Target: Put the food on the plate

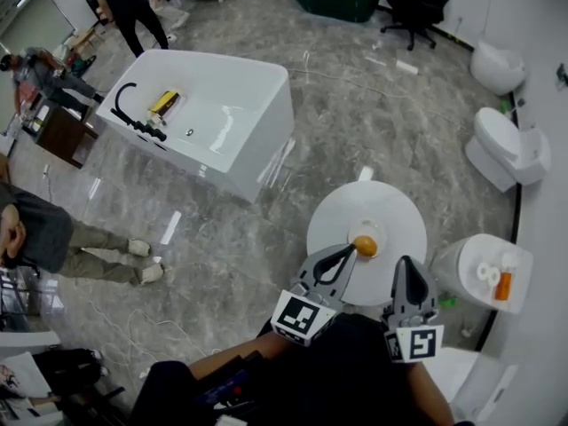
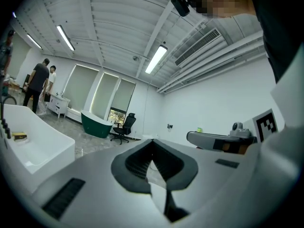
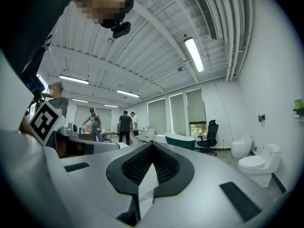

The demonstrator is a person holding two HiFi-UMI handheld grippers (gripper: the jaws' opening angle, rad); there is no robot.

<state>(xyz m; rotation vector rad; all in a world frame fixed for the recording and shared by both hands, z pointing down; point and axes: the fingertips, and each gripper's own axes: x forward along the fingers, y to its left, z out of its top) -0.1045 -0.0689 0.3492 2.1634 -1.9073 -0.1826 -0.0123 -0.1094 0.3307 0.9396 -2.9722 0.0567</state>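
One round white counter (image 1: 390, 204) carries a single orange piece of food (image 1: 365, 245) near its front edge. There are two tongs, both closed on nothing. The left tongs (image 1: 349, 251) point their tip just beside the food, and the right tongs (image 1: 404, 264) stand apart to its right.

We wear a black top (image 1: 351, 375). Our left gripper (image 1: 349, 248) and right gripper (image 1: 405, 264) are built alike, with smooth pale grey shells that taper forward to a point. In the head view each frames a looped, dark-edged opening. Each carries a white cube printed with black square markers: the left cube (image 1: 303, 318) shows a blocky black pattern, and the right cube (image 1: 414, 343) shows another. Seen from the gripper views, the jaws are lined with ribbed black pads (image 2: 137, 163) bordered by a dark grey rim. The grey shells also bear long dark slots (image 3: 240, 201) set flush into their surface.
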